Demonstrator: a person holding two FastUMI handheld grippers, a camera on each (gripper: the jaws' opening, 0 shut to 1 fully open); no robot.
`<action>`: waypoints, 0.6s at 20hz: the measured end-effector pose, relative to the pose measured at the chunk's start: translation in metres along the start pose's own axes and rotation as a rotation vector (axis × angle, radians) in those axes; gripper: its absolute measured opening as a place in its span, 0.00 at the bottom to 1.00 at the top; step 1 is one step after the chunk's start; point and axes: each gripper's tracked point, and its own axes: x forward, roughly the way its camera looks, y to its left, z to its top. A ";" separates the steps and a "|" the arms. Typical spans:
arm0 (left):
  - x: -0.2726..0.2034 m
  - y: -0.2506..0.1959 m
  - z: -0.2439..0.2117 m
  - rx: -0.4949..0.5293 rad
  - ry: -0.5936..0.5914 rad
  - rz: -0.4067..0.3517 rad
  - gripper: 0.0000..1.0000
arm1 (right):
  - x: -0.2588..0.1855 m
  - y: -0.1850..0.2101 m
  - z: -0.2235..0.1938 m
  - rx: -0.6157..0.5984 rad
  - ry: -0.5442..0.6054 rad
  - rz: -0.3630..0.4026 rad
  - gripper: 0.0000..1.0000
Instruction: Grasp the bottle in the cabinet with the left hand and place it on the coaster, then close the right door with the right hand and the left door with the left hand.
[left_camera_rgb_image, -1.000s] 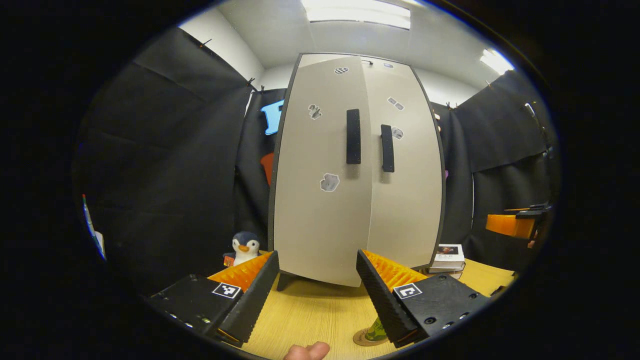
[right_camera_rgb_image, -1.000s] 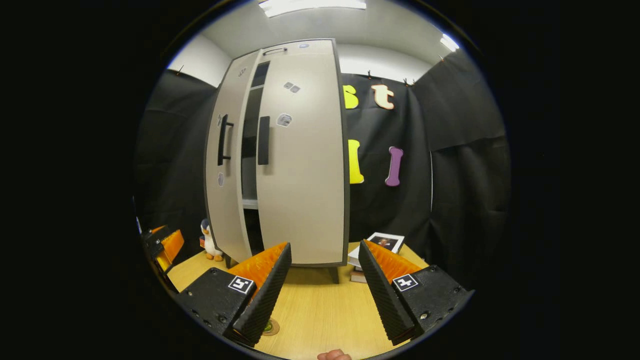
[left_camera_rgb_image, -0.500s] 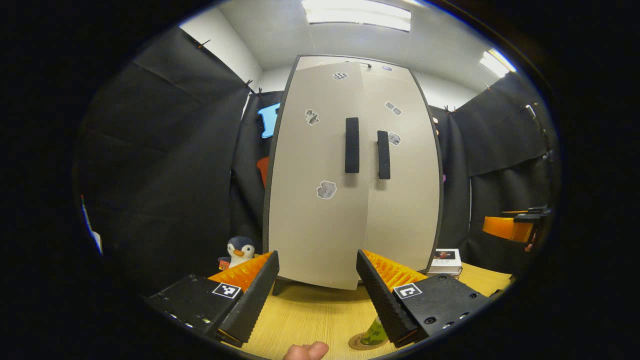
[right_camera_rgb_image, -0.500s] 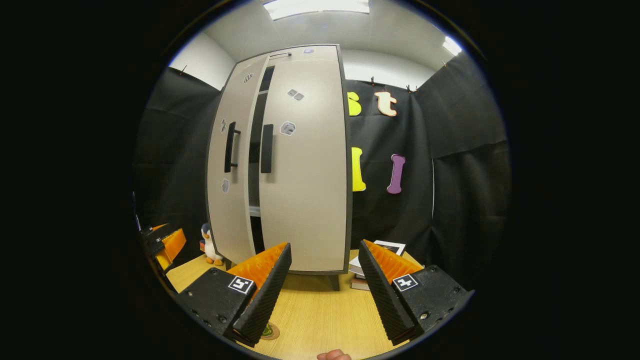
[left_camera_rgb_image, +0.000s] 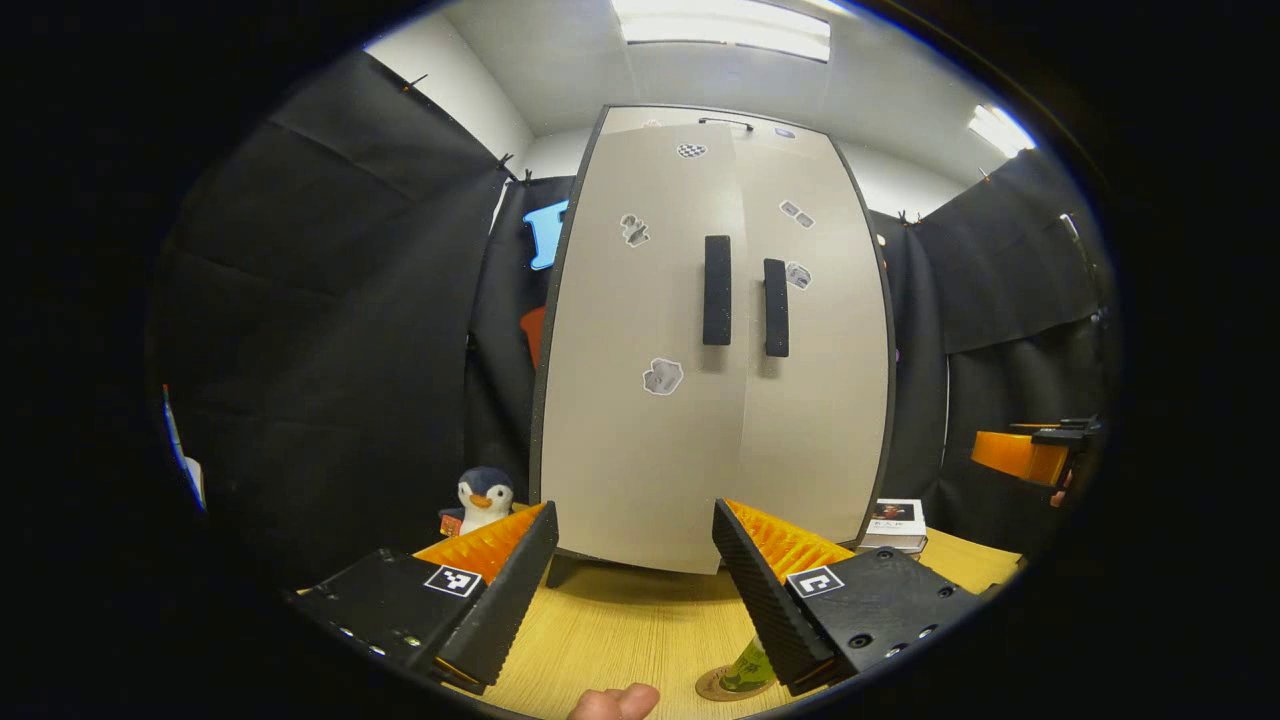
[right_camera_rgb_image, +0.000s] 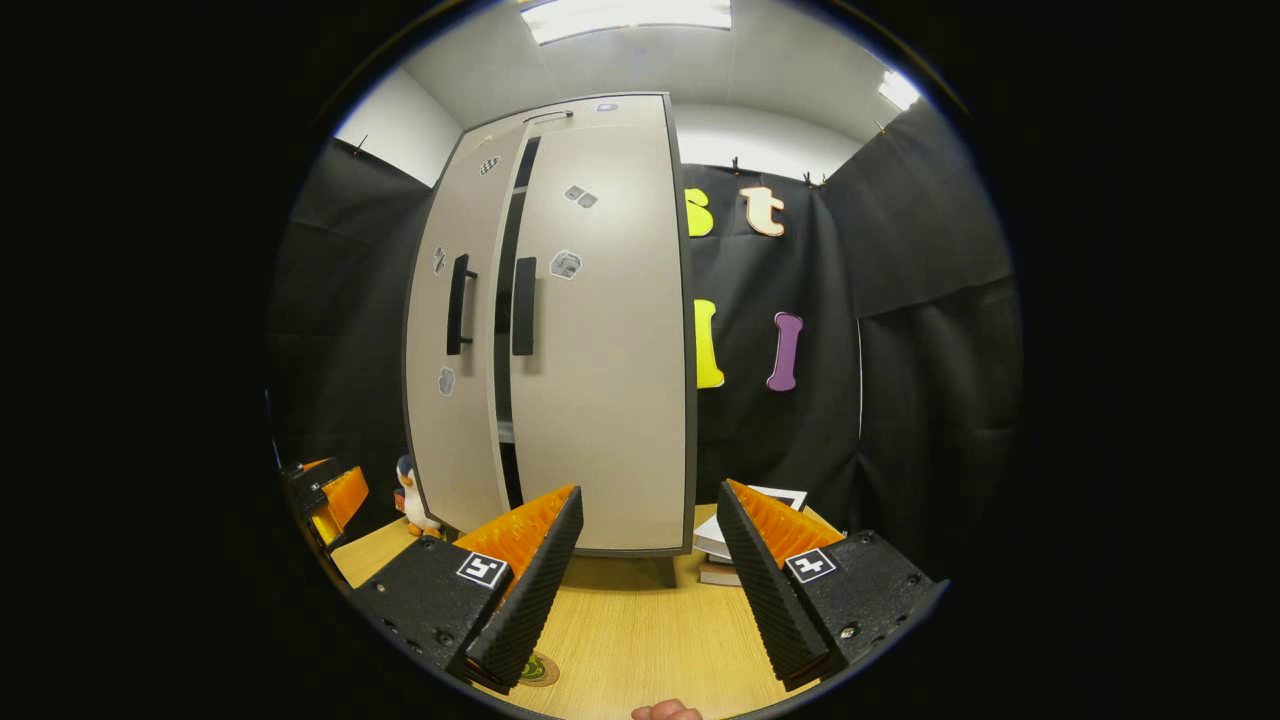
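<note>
The left tongs (left_camera_rgb_image: 632, 575) are held spread apart with nothing between their fingers, hovering low over the wooden worktop (left_camera_rgb_image: 620, 630) and facing the front of the tall pale cabinet (left_camera_rgb_image: 712, 330). The bottle (left_camera_rgb_image: 745, 665) stands on the round coaster (left_camera_rgb_image: 712, 686) on the worktop, just beside the right-hand finger of the left tongs, which hides most of it. In the left gripper view the left door (left_camera_rgb_image: 645, 350) and the right door (left_camera_rgb_image: 815, 340) look nearly flush, their two dark upright handles (left_camera_rgb_image: 717, 290) close side by side. From the right gripper view, the left door (right_camera_rgb_image: 452, 340) stands slightly ajar, with a narrow dark gap (right_camera_rgb_image: 508, 330) between it and the right door (right_camera_rgb_image: 600, 330), which lies flat against the cabinet. The right tongs (right_camera_rgb_image: 648, 570) are also spread open and grip nothing, well back from the cabinet above the worktop; the coaster (right_camera_rgb_image: 538, 668) peeks out beneath their left-hand finger. A toy penguin (left_camera_rgb_image: 483, 497) sits at the cabinet's left foot, and a small stack of books (left_camera_rgb_image: 895, 525) lies at its right. A fingertip (left_camera_rgb_image: 615, 702) of the person shows at the bottom edge of the left gripper view.
</note>
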 end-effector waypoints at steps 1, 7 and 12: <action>0.000 0.000 -0.001 -0.003 0.005 0.002 0.95 | 0.000 0.001 -0.001 0.002 0.004 0.006 0.83; 0.002 0.000 -0.001 0.002 0.007 0.002 0.95 | -0.001 0.003 -0.007 0.000 0.024 0.014 0.83; 0.001 -0.002 -0.001 -0.008 0.013 0.002 0.95 | -0.002 0.004 -0.009 0.007 0.035 0.026 0.83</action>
